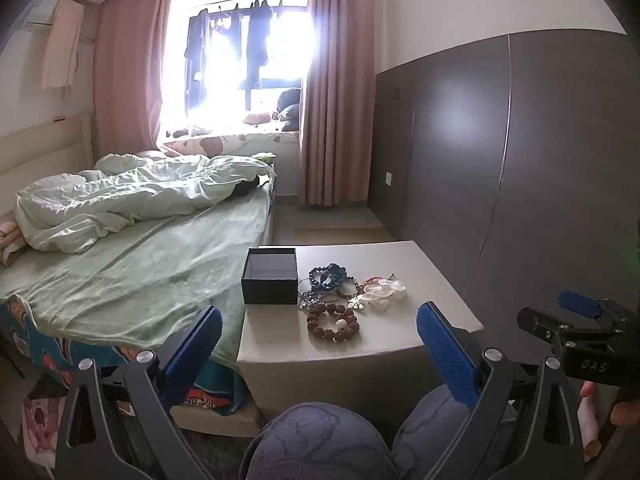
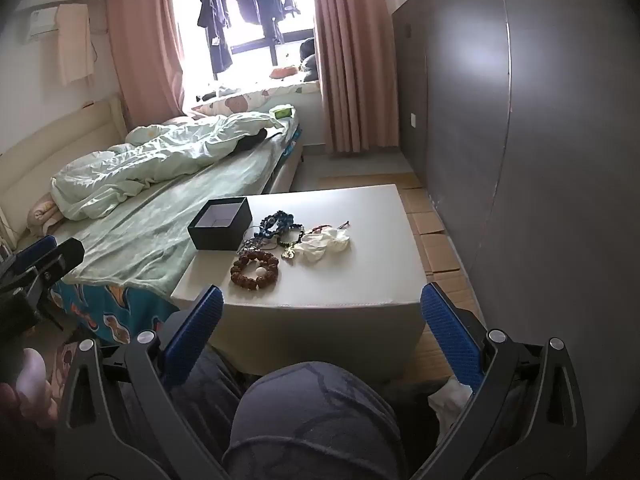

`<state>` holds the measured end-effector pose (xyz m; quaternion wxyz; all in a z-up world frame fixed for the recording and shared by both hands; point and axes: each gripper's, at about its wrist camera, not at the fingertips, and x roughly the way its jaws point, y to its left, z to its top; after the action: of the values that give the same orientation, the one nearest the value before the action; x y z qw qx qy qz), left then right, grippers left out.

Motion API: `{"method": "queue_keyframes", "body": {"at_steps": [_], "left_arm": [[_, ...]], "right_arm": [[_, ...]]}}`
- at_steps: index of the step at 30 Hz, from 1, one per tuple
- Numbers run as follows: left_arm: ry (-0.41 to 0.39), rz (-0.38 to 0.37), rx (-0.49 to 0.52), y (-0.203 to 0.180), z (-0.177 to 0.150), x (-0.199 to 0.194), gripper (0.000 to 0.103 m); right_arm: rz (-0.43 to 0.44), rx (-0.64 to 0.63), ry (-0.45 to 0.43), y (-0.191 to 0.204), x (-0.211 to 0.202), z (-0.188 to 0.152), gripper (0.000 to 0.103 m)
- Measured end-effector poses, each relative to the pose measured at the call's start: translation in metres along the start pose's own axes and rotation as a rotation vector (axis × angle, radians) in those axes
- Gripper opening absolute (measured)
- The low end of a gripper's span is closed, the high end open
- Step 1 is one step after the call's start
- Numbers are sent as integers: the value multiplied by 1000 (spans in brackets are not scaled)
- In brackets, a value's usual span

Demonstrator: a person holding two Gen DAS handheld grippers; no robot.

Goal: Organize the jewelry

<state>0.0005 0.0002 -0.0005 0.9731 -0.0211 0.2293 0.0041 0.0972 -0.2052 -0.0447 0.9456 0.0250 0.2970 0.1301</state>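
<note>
Jewelry sorting hasn't started: both grippers, left gripper (image 1: 320, 344) and right gripper (image 2: 322, 320), hover jaws wide. Next, grab the brown wooden bead bracelet (image 2: 254, 270), 5 o'clock from the open black box (image 2: 220, 226).

White bench (image 1: 404, 264) (image 2: 360, 240) sitting beside the bed, carrying an open black box (image 1: 270, 282) (image 2: 220, 224) at its left side. Lying just right of the box: brown bead bracelet (image 1: 333, 322) (image 2: 255, 269) nearest, blue bead strands (image 1: 330, 276) (image 2: 276, 222) behind it, white cloth piece (image 1: 382, 292) (image 2: 326, 242) rightmost, small metal pendant (image 1: 356, 302) (image 2: 287, 254) between.
</note>
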Motion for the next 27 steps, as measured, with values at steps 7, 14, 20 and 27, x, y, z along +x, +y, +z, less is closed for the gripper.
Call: {"method": "queue_keyframes", "body": {"at_steps": [7, 14, 20, 27], "left_arm": [[-3, 5, 6, 1, 5, -2, 95], [-18, 2, -1, -1, -1, -4, 95], [-20, -4, -7, 0, -1, -5, 95], [-23, -10, -8, 0, -3, -4, 95]], "right_arm": [[5, 1, -4, 0, 1, 0, 99], [0, 2, -3, 2, -2, 0, 99], [-2, 1, -3, 1, 1, -1, 99], [-18, 14, -8, -3, -4, 1, 99]]}}
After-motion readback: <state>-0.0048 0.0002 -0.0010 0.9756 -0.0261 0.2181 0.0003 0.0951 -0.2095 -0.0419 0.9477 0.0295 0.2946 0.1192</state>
